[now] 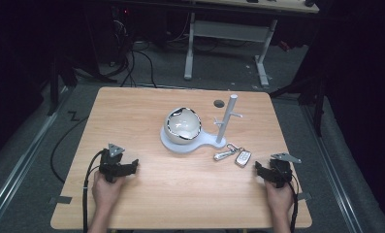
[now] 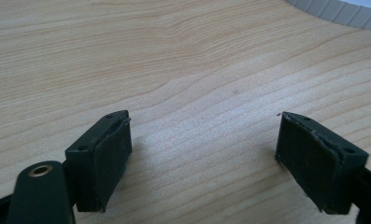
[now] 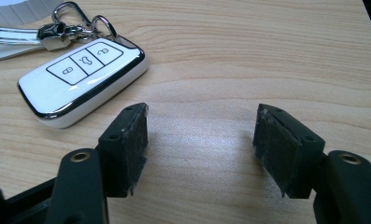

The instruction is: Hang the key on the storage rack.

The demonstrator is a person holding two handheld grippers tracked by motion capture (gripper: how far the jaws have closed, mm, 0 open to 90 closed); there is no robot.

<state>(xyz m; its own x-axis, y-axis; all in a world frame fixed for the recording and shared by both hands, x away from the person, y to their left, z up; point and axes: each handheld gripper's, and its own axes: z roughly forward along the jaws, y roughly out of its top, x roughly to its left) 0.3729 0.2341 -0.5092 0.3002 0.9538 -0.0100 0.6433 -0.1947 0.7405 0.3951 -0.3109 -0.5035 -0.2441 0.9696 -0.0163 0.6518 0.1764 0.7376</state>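
Right gripper view: key fob (image 3: 82, 81) just left of open jaws.

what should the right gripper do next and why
Probably ease the right gripper forward and to its left until the key fob sits between the jaws. They stand open with only bare table between them, and the fob lies just beyond the left jaw, untouched.

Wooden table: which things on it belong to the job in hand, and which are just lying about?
Job in hand:
- white car key fob with chrome edge and its key ring
- right tongs, open beside it
- white peg stand

Lying about:
- white bowl with dark-patterned rim
- left tongs, open over bare wood
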